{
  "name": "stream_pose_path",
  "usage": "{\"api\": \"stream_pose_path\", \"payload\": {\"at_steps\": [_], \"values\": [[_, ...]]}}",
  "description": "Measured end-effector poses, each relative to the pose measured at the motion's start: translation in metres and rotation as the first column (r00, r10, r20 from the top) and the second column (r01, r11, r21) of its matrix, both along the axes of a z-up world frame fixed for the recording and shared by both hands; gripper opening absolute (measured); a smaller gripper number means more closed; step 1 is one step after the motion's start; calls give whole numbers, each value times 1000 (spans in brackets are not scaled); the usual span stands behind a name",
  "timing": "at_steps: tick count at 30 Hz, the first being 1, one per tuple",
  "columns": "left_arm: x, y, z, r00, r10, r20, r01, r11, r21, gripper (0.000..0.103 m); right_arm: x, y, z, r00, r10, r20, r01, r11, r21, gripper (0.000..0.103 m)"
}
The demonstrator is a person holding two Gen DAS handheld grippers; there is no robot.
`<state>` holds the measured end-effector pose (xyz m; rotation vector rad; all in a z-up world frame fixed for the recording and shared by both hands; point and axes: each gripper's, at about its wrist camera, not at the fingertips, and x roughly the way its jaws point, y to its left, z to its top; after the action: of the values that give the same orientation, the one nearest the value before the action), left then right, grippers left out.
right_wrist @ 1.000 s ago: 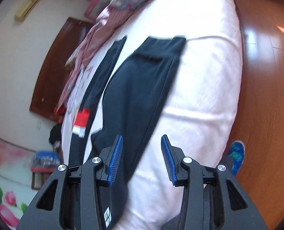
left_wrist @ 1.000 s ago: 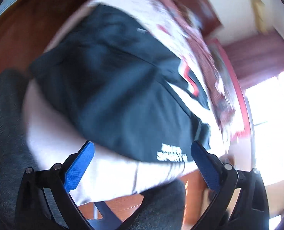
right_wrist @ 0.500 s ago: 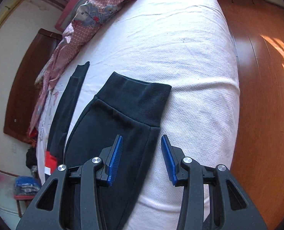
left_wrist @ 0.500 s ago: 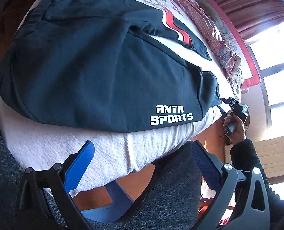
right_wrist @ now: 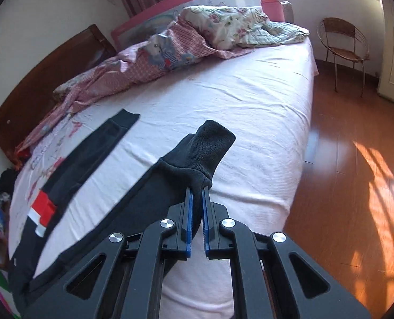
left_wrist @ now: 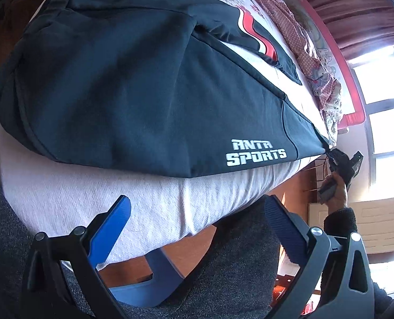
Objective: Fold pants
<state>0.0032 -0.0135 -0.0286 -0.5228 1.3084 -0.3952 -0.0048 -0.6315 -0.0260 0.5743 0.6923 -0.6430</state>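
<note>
White sheeting covers the bed point(right_wrist: 250, 101) where we work, a rumpled quilt point(right_wrist: 170, 53) heaped by its headboard and a wicker chair point(right_wrist: 343, 45) on the wooden floor beyond. Our dark pants point(left_wrist: 133, 87) lie spread across the mattress, one leg reaching toward the quilt. Our right gripper point(right_wrist: 196, 199) has just closed and now pinches the ribbed cuff point(right_wrist: 210, 146) of the nearer leg, lifting it off the sheet. Our left gripper point(left_wrist: 197, 226) hangs wide open with nothing between its pads, near the bed edge below the waist, apparently clear of the fabric.
</note>
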Motion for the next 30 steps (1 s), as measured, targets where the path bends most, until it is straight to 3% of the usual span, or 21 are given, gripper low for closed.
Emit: {"api": "stream_pose_path", "payload": {"at_steps": [1, 2, 3, 4, 7, 8, 10, 12, 13, 14, 15, 16, 18, 20, 22, 24, 27, 28, 30], "values": [[0, -2, -2, 1000, -6, -7, 6, 1000, -1, 101, 0, -6, -18, 998, -7, -63, 10, 999, 40, 5], [0, -2, -3, 1000, -11, -14, 11, 1000, 0, 101, -3, -10, -35, 987, -64, -146, 71, 996, 44, 15], [0, -3, -4, 1000, -14, -20, 14, 1000, 1, 101, -7, -11, -44, 987, -91, -133, 100, 993, 64, 32], [0, -2, -4, 1000, -10, -21, 10, 1000, 0, 101, -16, -12, -46, 991, -116, -72, 122, 989, 87, 33], [0, 2, -2, 1000, 13, -15, -13, 1000, -5, 101, -38, 3, -29, 972, -233, 1, 233, 972, 10, 34], [1, 3, -3, 1000, 18, -16, -19, 1000, -7, 101, -40, 14, -21, 975, -216, 48, 216, 976, 9, 34], [3, 4, -5, 1000, 20, -22, -20, 1000, -15, 101, -30, 39, -13, 991, -66, 117, 62, 997, 36, 34], [5, 1, -9, 999, 10, -37, -10, 1000, -20, 101, -8, 71, -16, 990, 86, 110, -92, 995, 48, 36], [6, 0, -10, 999, 2, -39, -3, 1000, -27, 101, 5, 84, -25, 988, 135, 70, -139, 989, 58, 43], [8, -1, -10, 999, -7, -35, 6, 999, -35, 101, 18, 92, -40, 986, 164, 3, -164, 983, 84, 64], [9, 0, -8, 1000, -12, -29, 11, 999, -39, 101, 28, 100, -49, 985, 164, -48, -162, 986, 49, 68], [12, 4, -5, 1000, -13, -19, 12, 999, -47, 101, 33, 112, -47, 984, 157, -82, -160, 987, -34, 68], [23, 21, 5, 1000, -6, 27, 7, 998, -66, 101, 39, 126, -41, 980, 147, -132, -157, 985, -71, 68], [41, 49, 20, 995, 26, 100, -19, 997, -71, 101, 31, 136, -29, 990, 134, -46, -136, 990, -38, 68], [66, 90, 41, 970, 72, 231, -58, 996, -67, 101, 26, 153, -15, 987, 159, 1, -158, 986, -45, 68], [96, 129, 62, 907, 44, 418, -42, 999, -12, 101, 21, 173, -5, 979, 202, 16, -201, 978, -55, 68], [144, 169, 76, 810, -92, 579, 16, 991, 135, 101, 21, 203, -2, 964, 265, -4, -265, 964, -23, 68], [164, 181, 75, 796, -121, 594, 7, 982, 191, 101, 23, 212, -3, 959, 283, -11, -283, 959, -4, 68], [205, 203, 61, 819, -141, 557, 36, 980, 194, 101, 24, 230, -5, 953, 303, -32, -302, 953, 21, 68]]}}
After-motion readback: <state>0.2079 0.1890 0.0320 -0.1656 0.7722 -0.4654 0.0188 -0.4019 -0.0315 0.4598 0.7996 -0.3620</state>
